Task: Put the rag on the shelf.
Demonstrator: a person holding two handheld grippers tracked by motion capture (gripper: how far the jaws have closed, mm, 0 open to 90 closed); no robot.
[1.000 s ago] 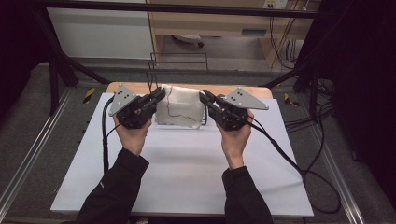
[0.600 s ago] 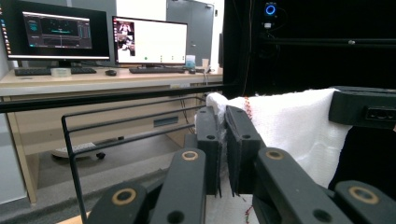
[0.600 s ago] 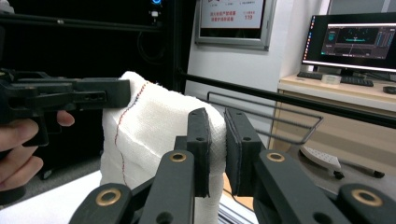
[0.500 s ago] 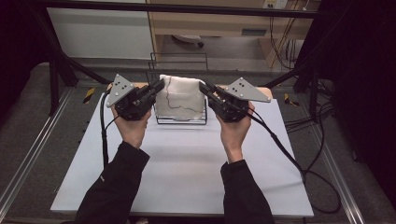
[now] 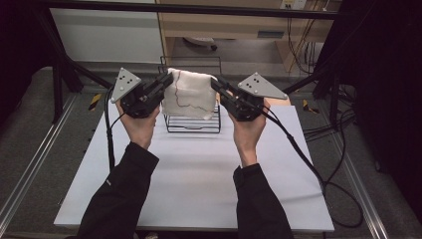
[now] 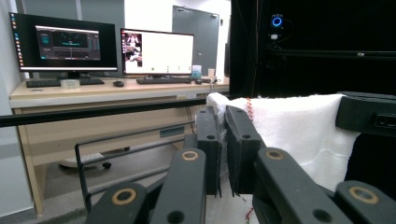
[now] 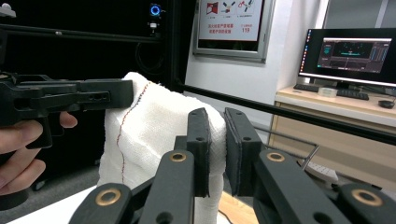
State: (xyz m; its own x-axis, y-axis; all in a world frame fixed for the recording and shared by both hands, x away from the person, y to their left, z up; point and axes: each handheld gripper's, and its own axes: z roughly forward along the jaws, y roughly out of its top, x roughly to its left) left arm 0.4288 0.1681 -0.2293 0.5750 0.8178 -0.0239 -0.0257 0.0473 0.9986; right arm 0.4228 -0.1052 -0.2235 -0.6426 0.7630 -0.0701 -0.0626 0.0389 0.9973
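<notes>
A white towel (image 5: 189,94) with a thin red stitched line hangs stretched between my two grippers, above a black wire basket (image 5: 193,124) at the far side of the table. My left gripper (image 5: 168,78) is shut on the towel's upper left corner. The upper right corner is pinched in my right gripper (image 5: 215,82). In the left gripper view the jaws (image 6: 223,116) clamp the towel (image 6: 299,130) edge, with the right gripper (image 6: 369,114) at the far corner. The right gripper view has its jaws (image 7: 218,119) closed on the towel (image 7: 154,135), and the left gripper (image 7: 79,98) beyond.
The white table top (image 5: 199,174) spreads out in front of the basket. A black frame bar (image 5: 199,7) crosses overhead at the back. Cables (image 5: 298,149) trail off the right side. A desk with monitors (image 6: 70,44) stands beyond the table.
Both grippers have risen and moved slightly apart, lifting the towel up from the wire basket so it hangs spread between them.
</notes>
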